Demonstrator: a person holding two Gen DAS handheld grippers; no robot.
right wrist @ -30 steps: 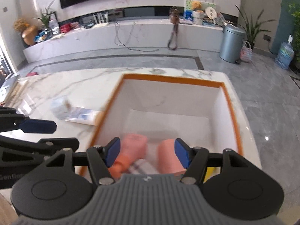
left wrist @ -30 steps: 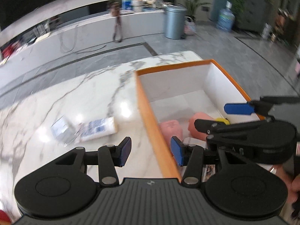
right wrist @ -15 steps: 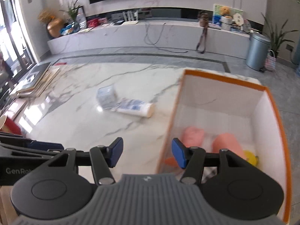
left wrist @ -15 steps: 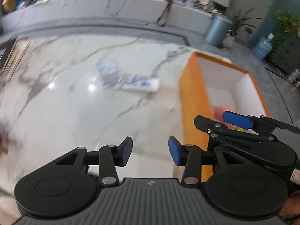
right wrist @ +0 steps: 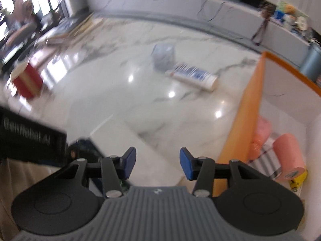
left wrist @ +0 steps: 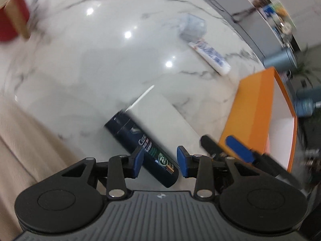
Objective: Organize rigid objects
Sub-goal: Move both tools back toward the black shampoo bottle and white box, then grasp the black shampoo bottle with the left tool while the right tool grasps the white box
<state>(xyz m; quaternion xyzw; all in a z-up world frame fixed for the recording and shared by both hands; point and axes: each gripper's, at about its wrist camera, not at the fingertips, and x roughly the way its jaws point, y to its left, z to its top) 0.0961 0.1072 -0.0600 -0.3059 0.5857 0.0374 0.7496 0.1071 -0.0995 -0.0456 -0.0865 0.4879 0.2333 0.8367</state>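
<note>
A dark blue spray can (left wrist: 140,144) lies on the marble table beside a flat white box (left wrist: 160,116). My left gripper (left wrist: 160,160) is open, just above the can's lower end. My right gripper (right wrist: 157,162) is open and empty over the white box (right wrist: 128,138); it also shows in the left wrist view (left wrist: 238,150). An orange box (right wrist: 240,116) with a white inside holds pink rolls (right wrist: 289,156) and a yellow item (right wrist: 299,178); it also shows in the left wrist view (left wrist: 252,112).
A white and blue tube (right wrist: 194,76) and a clear bluish packet (right wrist: 163,57) lie mid-table. A red and gold cup (right wrist: 27,82) lies at the left; it also shows in the left wrist view (left wrist: 12,20). Beige cloth (left wrist: 24,144) covers the near left.
Both grippers have swung left, away from the orange box, and dropped toward the near table. The spray can and white box have come into view under the left gripper.
</note>
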